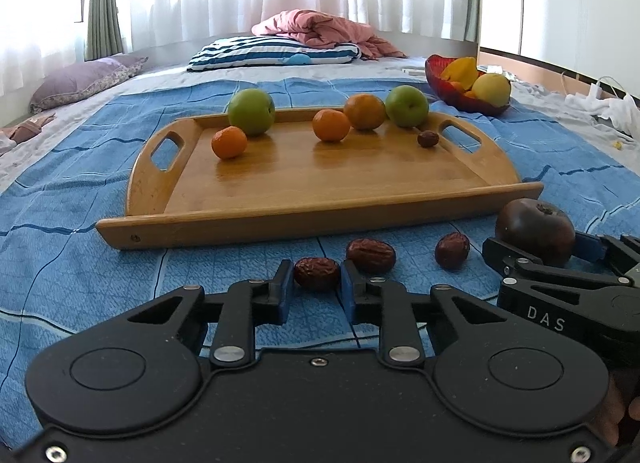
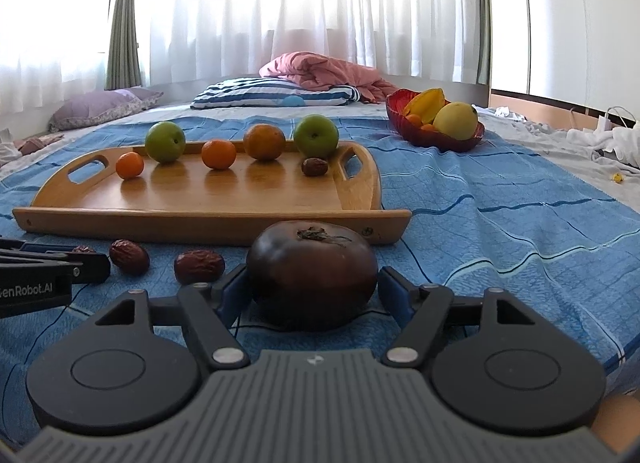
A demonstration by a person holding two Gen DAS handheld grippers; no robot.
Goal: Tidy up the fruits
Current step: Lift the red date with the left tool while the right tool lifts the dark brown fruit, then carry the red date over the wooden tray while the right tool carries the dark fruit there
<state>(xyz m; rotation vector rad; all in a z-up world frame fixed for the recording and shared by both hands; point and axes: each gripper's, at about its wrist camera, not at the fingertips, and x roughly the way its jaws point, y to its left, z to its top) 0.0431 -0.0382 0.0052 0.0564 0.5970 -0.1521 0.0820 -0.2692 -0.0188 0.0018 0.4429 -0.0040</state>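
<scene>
My left gripper (image 1: 316, 283) is shut on a wrinkled red date (image 1: 317, 273) that lies on the blue bedspread just before the wooden tray (image 1: 304, 219). Two more dates (image 1: 371, 256) (image 1: 452, 250) lie loose to its right. My right gripper (image 2: 312, 279) stands open around a dark brown round fruit (image 2: 312, 271) resting on the bedspread, its blue pads close beside the fruit on either side. The tray carries two green apples (image 1: 251, 111), three oranges (image 1: 331, 125) and one date (image 1: 428, 138) along its far side.
A red bowl (image 1: 460, 97) with yellow fruits sits beyond the tray's right end. A striped pillow (image 1: 276, 52), a pink blanket (image 1: 320, 29) and a purple pillow (image 1: 80, 79) lie further back. White cloths and cables (image 1: 608, 103) clutter the right edge.
</scene>
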